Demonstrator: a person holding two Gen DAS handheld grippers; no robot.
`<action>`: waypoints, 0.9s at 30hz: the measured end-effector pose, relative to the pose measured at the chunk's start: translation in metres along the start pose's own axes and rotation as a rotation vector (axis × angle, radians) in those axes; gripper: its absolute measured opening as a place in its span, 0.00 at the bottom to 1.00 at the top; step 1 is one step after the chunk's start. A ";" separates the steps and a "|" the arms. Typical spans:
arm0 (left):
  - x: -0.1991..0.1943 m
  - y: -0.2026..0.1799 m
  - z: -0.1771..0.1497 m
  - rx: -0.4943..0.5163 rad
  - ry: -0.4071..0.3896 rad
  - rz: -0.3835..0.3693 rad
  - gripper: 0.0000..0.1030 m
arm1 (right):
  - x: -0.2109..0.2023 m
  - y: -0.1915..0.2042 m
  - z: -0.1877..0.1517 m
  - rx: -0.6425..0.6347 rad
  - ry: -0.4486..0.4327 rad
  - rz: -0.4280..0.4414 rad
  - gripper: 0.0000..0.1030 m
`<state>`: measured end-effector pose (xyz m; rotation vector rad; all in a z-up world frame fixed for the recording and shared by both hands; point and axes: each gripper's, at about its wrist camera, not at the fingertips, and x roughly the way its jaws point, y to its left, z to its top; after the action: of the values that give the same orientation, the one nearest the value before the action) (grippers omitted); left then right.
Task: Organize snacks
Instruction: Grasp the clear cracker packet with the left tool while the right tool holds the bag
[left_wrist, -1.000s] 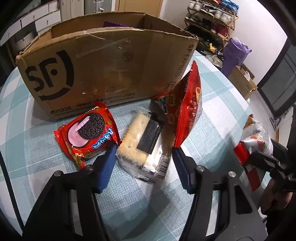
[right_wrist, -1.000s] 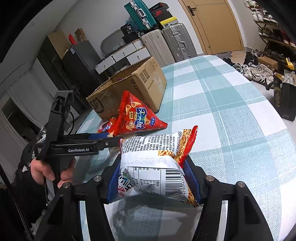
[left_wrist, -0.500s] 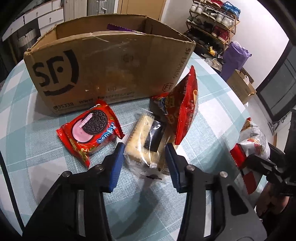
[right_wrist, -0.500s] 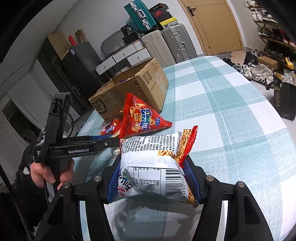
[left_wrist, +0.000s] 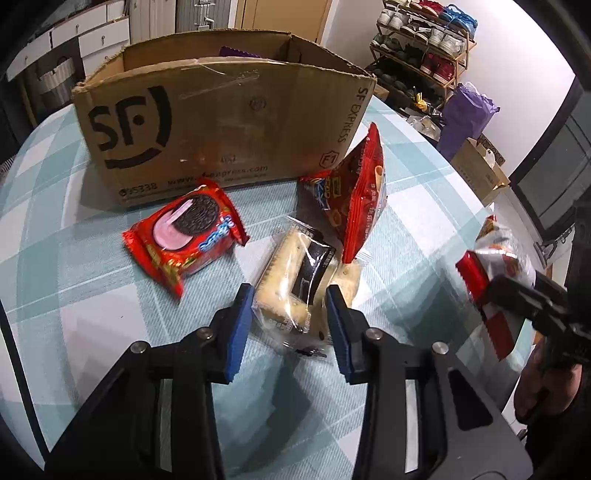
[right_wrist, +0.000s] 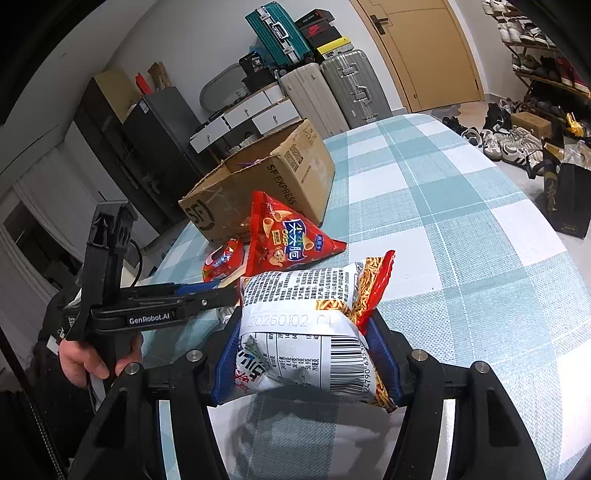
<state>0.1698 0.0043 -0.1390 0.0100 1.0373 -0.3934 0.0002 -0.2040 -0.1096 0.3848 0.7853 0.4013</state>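
My left gripper (left_wrist: 290, 295) has its jaws closing on a clear cracker packet (left_wrist: 295, 273), and both blue pads press its sides. The packet stands tilted on edge on the checked table (left_wrist: 74, 302). A red Oreo packet (left_wrist: 184, 236) lies to its left and a red cone-snack bag (left_wrist: 360, 206) stands to its right. Behind them is an open SF cardboard box (left_wrist: 221, 122). My right gripper (right_wrist: 303, 332) is shut on a white and red noodle-snack bag (right_wrist: 306, 314) held just above the table. In the right wrist view the left gripper (right_wrist: 231, 291) reaches in behind that bag.
The box (right_wrist: 258, 192) holds something purple. A hand (right_wrist: 92, 362) grips the left tool. Suitcases (right_wrist: 332, 92) and drawers stand beyond the table's far edge; shoes (right_wrist: 509, 144) and a dark bag (right_wrist: 569, 199) lie on the floor to the right.
The left jaws have closed from wide apart onto the cracker packet, which now stands on edge. The left gripper moved toward the box. The right gripper and its bag have not moved.
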 end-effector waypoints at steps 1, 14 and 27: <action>-0.003 0.001 -0.002 0.000 -0.002 0.000 0.35 | 0.000 0.000 0.000 0.000 0.000 0.000 0.61; -0.034 0.021 -0.023 -0.055 -0.020 -0.017 0.35 | 0.003 0.011 0.001 -0.020 0.010 0.007 0.61; -0.063 0.042 -0.031 -0.116 -0.063 -0.046 0.35 | 0.019 0.028 0.004 -0.052 0.038 0.022 0.61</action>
<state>0.1294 0.0691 -0.1090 -0.1300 0.9983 -0.3725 0.0100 -0.1716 -0.1052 0.3384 0.8069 0.4504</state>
